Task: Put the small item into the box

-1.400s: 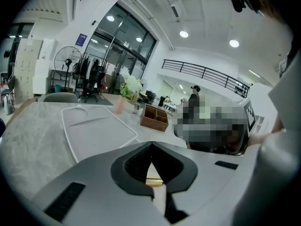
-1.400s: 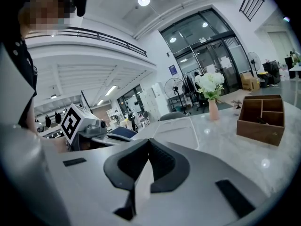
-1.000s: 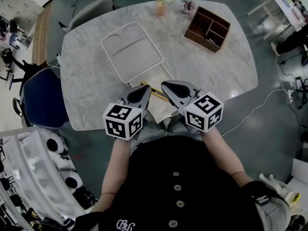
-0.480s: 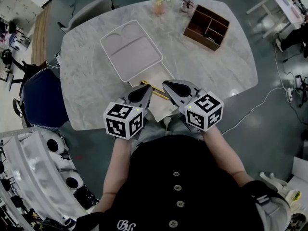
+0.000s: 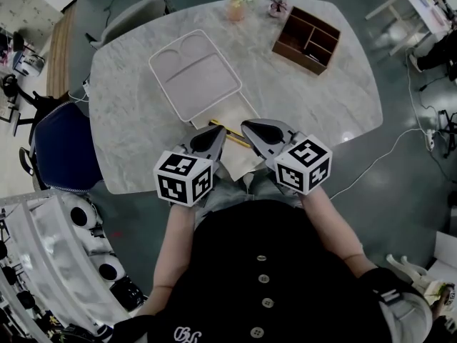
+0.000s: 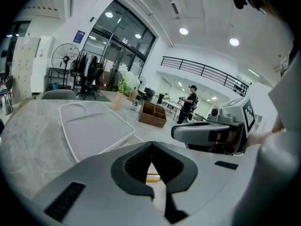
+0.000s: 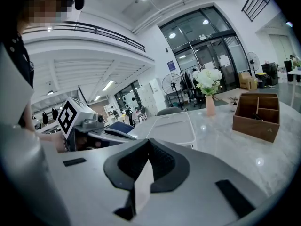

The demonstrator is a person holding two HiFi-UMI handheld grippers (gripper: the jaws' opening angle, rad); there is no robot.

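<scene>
Marble worktop point(image 5: 143, 120), seen from above: a person at its 6 o'clock edge holds a hand-held gripper in each hand, both noses aimed toward the middle of the worktop and tipped slightly down. The left hand-held gripper point(image 5: 216, 133) has its jaws closed tip to tip, with nothing gripped between them. The right hand-held gripper point(image 5: 248, 127) is likewise fully closed and grips nothing.

Between the two noses, a small yellow item point(image 5: 230, 133) lies slantwise on a beige sheet point(image 5: 230, 114) near the 6 o'clock edge. Whether either tip touches it cannot be told. In the left gripper view the item shows through the gap behind the closed tips.

A white divided tray point(image 5: 194, 75) sits at 11 o'clock from the item, its near corner at the sheet. The wooden compartment box point(image 5: 291, 54) stands well apart from the item, at 1 o'clock on the worktop. A pink vase of white flowers point(image 5: 239, 6) stands at 12 o'clock, a small potted plant point(image 5: 277, 7) just beside it. A blue chair point(image 5: 64, 148) stands at 9 o'clock.
</scene>
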